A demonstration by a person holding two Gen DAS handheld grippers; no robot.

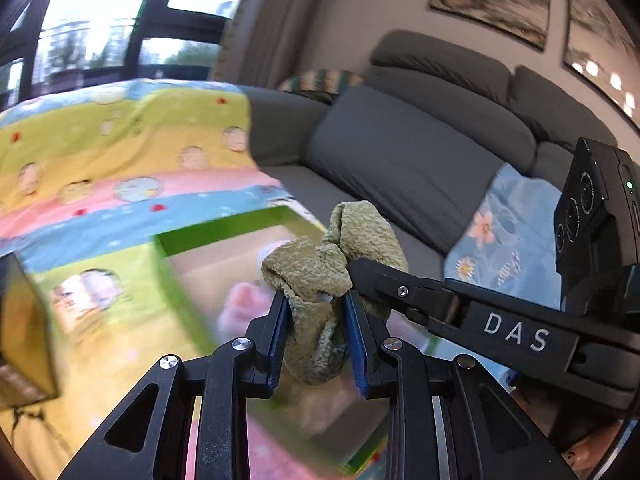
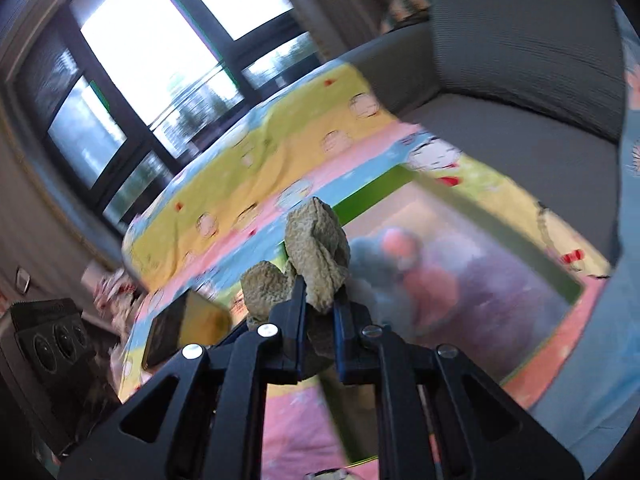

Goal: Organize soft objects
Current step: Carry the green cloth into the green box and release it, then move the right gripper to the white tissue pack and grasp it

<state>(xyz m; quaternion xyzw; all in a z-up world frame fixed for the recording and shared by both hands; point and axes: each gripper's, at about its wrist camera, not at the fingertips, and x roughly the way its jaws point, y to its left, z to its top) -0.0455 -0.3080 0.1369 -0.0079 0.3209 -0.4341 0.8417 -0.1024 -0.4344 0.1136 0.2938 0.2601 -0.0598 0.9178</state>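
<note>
Cloth: your green crinkled cloth [image 1: 320,280] hangs above the box [image 1: 224,236], held by both tools.
Left gripper [image 1: 316,332]: you have it clamped on the cloth.
Right gripper [image 2: 320,312]: clamped on it too.

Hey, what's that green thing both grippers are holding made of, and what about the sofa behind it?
Green cloth: looks like soft terry or crinkled knit fabric, matte, with a nubbly surface that bunches between the fingers. Sofa: apparently grey woven upholstery, matte, with fine ribbing; the exact fibre isn't clear.

Cloth [image 1: 320,280] above box [image 1: 224,236], box on blanket [image 1: 120,140], sofa [image 1: 400,160] behind
</note>
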